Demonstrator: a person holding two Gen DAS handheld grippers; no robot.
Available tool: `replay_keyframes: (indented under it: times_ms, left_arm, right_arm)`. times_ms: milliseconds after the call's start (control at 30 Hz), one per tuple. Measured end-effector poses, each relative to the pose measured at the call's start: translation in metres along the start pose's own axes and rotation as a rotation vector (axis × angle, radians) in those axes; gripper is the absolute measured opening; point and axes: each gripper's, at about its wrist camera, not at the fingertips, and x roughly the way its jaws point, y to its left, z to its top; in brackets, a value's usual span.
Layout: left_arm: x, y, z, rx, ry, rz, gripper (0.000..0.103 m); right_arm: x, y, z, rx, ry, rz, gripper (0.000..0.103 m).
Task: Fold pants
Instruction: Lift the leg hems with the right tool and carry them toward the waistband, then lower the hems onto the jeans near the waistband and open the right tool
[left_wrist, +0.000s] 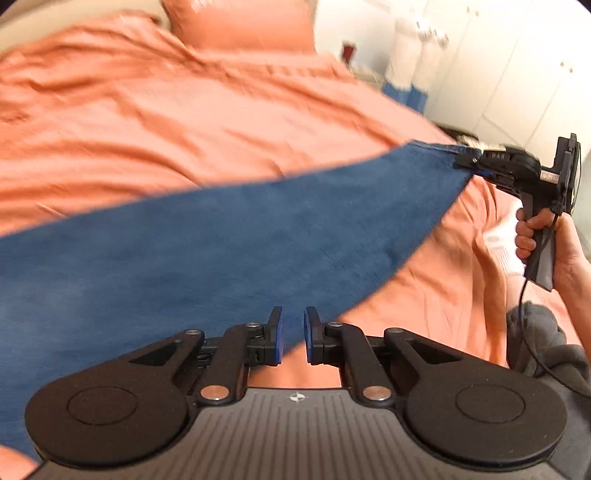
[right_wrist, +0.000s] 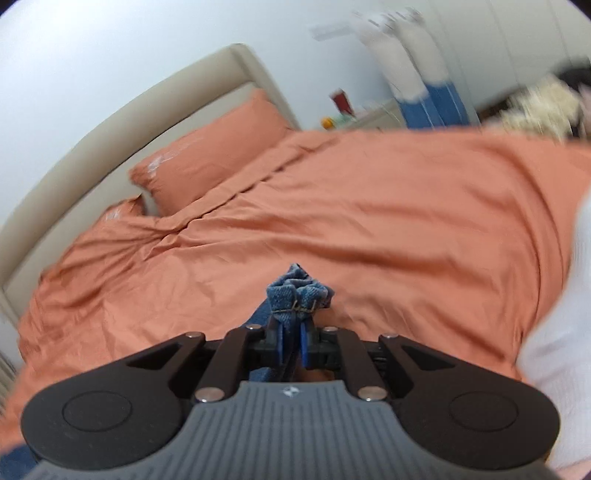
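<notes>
The blue denim pants (left_wrist: 207, 236) hang stretched above the orange bed, from lower left to upper right in the left wrist view. My right gripper (left_wrist: 466, 162) is shut on their far end; in its own view the bunched hem (right_wrist: 297, 291) sticks out between the fingers of my right gripper (right_wrist: 293, 338). My left gripper (left_wrist: 293, 336) is open with a narrow gap. The pants' lower edge lies past its fingertips and is not pinched.
An orange duvet (right_wrist: 332, 221) covers the bed, with orange pillows (right_wrist: 210, 147) by a beige headboard (right_wrist: 122, 122). A grey garment (left_wrist: 543, 343) lies at the right. A white cloth (right_wrist: 554, 332) is at the right. White cupboards (left_wrist: 517, 62) stand behind.
</notes>
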Motion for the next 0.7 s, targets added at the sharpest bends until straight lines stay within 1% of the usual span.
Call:
replay_keyframes:
  times_ms: [67, 200, 300, 367, 433, 533, 600, 667, 700]
  left_arm:
    - [-0.029, 0.014, 0.000, -0.016, -0.050, 0.027, 0.012]
    - [-0.085, 0.044, -0.002, -0.052, -0.144, 0.080, 0.012]
    - [-0.127, 0.067, -0.005, -0.080, -0.217, 0.128, 0.012]
    - [-0.152, 0.083, -0.010, -0.111, -0.257, 0.151, 0.012]
    - [-0.167, 0.100, -0.015, -0.138, -0.289, 0.179, 0.012]
    - [-0.183, 0.123, -0.027, -0.188, -0.311, 0.201, 0.012]
    - [-0.186, 0.137, -0.037, -0.223, -0.317, 0.207, 0.012]
    - [-0.187, 0.154, -0.047, -0.269, -0.314, 0.203, 0.013]
    - [-0.184, 0.162, -0.052, -0.309, -0.314, 0.206, 0.013]
  right_arm:
    - [-0.013, 0.032, 0.011, -0.095, -0.022, 0.008, 0.004]
    - [-0.041, 0.103, 0.028, -0.224, -0.062, 0.063, 0.004]
    - [-0.056, 0.159, 0.031, -0.319, -0.081, 0.112, 0.004]
    - [-0.066, 0.196, 0.027, -0.374, -0.088, 0.151, 0.004]
    - [-0.073, 0.232, 0.018, -0.420, -0.086, 0.190, 0.004]
    - [-0.074, 0.280, -0.007, -0.477, -0.058, 0.240, 0.004]
    - [-0.071, 0.305, -0.031, -0.500, -0.024, 0.270, 0.004]
    - [-0.065, 0.325, -0.062, -0.518, 0.023, 0.303, 0.004]
    - [-0.061, 0.333, -0.079, -0.527, 0.052, 0.319, 0.004]
